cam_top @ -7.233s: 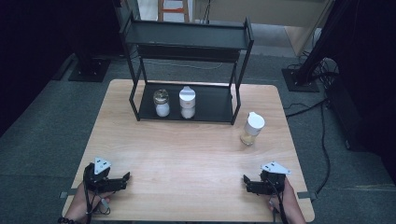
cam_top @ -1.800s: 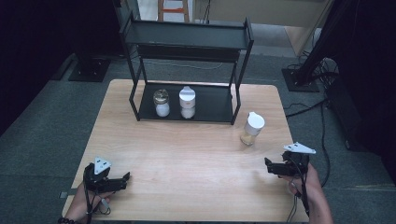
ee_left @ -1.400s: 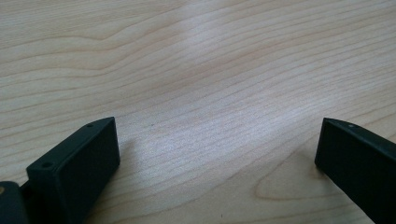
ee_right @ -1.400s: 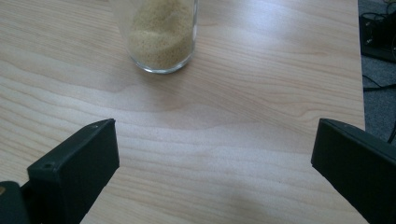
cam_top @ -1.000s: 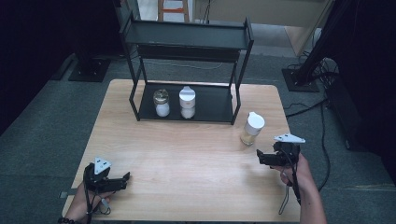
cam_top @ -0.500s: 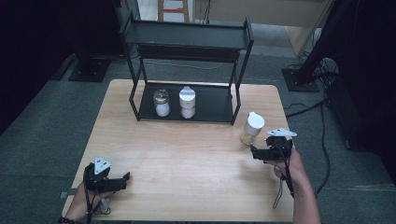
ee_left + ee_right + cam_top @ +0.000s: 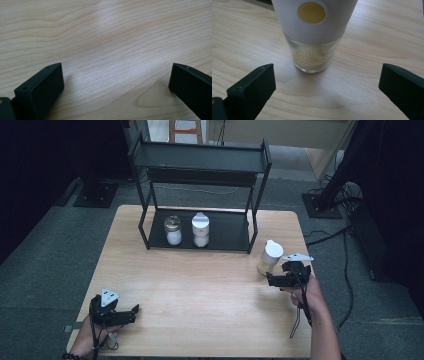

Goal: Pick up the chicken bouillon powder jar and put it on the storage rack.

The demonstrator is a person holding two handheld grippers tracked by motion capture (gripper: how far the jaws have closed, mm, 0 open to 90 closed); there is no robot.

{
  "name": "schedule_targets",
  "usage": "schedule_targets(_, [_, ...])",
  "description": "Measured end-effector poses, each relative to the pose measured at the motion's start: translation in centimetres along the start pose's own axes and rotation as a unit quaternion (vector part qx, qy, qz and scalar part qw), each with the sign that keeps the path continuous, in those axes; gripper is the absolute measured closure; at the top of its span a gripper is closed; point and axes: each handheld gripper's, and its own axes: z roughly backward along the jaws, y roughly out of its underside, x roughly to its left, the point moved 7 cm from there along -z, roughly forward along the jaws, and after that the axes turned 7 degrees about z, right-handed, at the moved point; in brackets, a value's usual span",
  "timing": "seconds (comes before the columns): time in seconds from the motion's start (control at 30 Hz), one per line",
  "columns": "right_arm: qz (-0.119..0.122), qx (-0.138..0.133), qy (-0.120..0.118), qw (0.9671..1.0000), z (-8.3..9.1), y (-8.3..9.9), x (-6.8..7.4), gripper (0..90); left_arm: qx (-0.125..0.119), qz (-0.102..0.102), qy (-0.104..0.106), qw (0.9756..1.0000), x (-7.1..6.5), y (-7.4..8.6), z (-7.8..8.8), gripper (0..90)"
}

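Observation:
A glass spice jar [image 7: 269,257] with a white cap and yellowish grains stands upright on the table's right side. It rises close ahead in the right gripper view, jar [image 7: 313,35], with a yellow dot on its cap. My right gripper [image 7: 271,279] is open just in front of it, jaws wide apart and not touching it; right gripper [image 7: 325,90]. My left gripper [image 7: 131,311] rests open at the front left over bare wood, left gripper [image 7: 116,87], nothing between its jaws.
A black two-level rack [image 7: 200,237] stands at the back of the wooden table [image 7: 200,290]. On its lower shelf are a jar with a metal lid [image 7: 173,230] and a white-capped jar [image 7: 200,230]. Cables lie on the floor at right.
My right gripper has moved forward and left, from the table's right edge up to the spice jar. The left gripper has stayed still.

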Motion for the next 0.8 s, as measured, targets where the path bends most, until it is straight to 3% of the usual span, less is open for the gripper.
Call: schedule_targets(0.8, [0.007, -0.002, 0.003, 1.0000, -0.9, -1.8, 0.3, 0.4, 0.001, -0.001, 0.001, 1.0000, 0.0, 0.0, 0.0, 0.0])
